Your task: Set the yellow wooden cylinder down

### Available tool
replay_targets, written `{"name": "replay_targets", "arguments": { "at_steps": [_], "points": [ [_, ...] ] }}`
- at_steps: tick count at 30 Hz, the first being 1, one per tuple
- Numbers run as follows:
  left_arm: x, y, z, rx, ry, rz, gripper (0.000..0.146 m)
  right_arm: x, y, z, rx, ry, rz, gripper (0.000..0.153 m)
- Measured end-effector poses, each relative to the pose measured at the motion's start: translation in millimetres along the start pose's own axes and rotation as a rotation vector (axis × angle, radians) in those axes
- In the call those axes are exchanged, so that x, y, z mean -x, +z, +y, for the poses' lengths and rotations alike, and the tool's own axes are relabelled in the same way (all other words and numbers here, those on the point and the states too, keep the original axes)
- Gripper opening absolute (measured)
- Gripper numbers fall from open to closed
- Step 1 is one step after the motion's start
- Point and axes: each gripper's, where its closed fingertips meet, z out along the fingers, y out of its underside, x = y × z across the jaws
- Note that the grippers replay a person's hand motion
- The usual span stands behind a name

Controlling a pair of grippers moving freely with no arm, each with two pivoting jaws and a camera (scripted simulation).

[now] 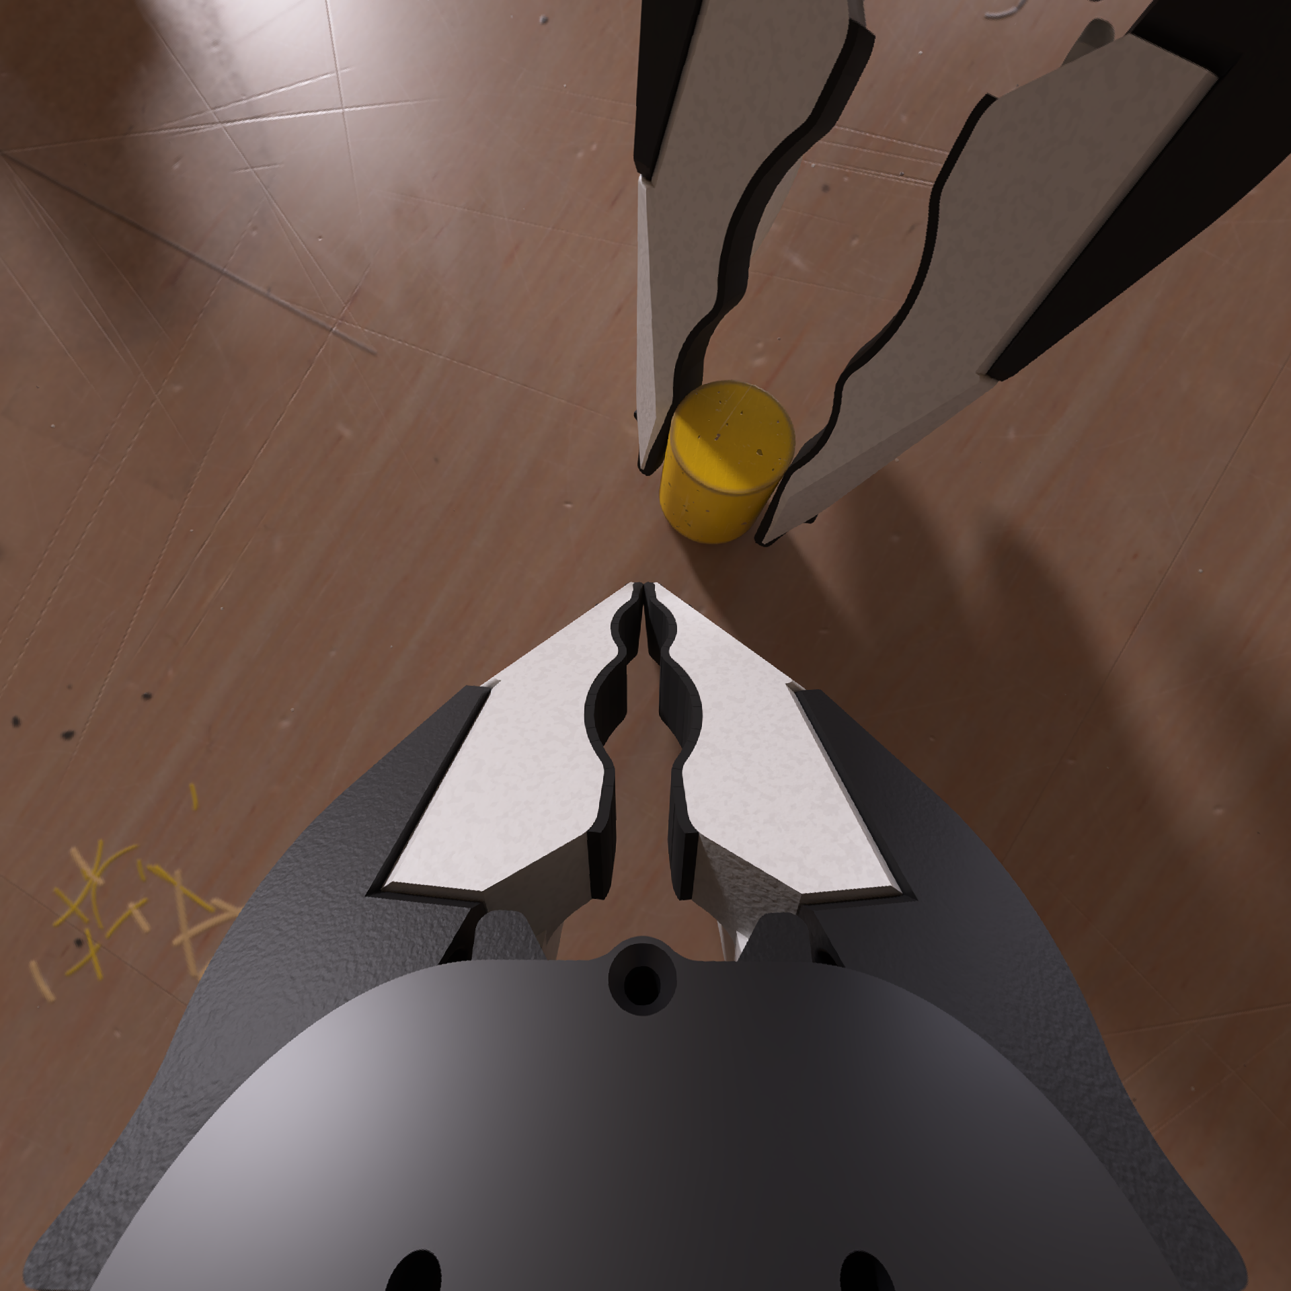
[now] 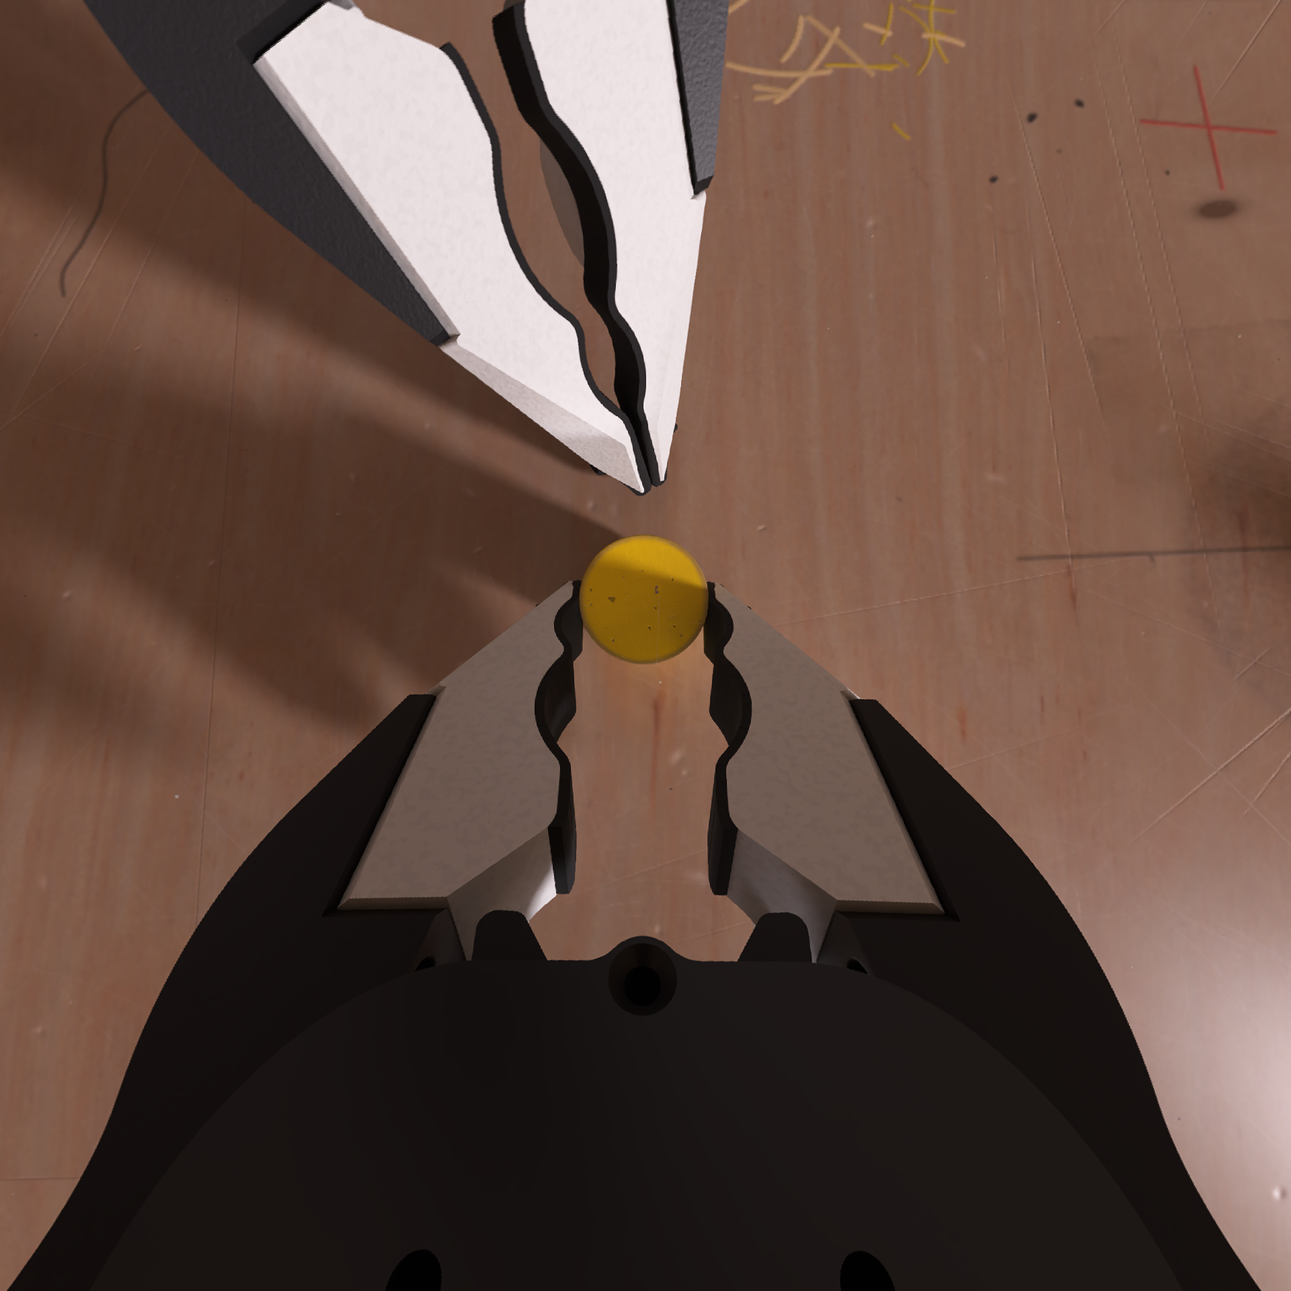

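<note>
A yellow wooden cylinder (image 2: 643, 598) stands upright on a scratched brown worktop (image 2: 978, 489), pinched between the tips of the right claw (image 2: 643, 601). Just beside it, the left claw (image 1: 643, 585) is closed and empty.

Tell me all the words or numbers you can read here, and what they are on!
There are none to read.
The yellow wooden cylinder is plain, with only small specks.
Both the left hand-held gripper and the right hand-held gripper carry no label.
The wooden table shows only a red cross, yellow scribbled lines and scratches, none forming letters.
</note>
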Motion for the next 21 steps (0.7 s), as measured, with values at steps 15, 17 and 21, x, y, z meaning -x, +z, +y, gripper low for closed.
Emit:
{"name": "replay_targets", "arguments": {
  "at_steps": [15, 17, 21],
  "points": [
    [0.0, -0.1, 0.4, -0.030, -0.012, 0.030, 0.000, -5.1, -2.8, -11.0, -0.096, 0.114, -0.094, 0.034],
    [0.1, 0.0, 0.3, -0.033, -0.007, 0.035, 0.000, -10.0, -1.8, -12.9, -0.098, 0.104, -0.062, 0.034],
    [0.1, 0.0, 0.4, -0.042, -0.006, 0.041, 0.000, -13.6, 7.4, -13.4, -0.063, 0.061, -0.031, 0.034]
  ]
}}
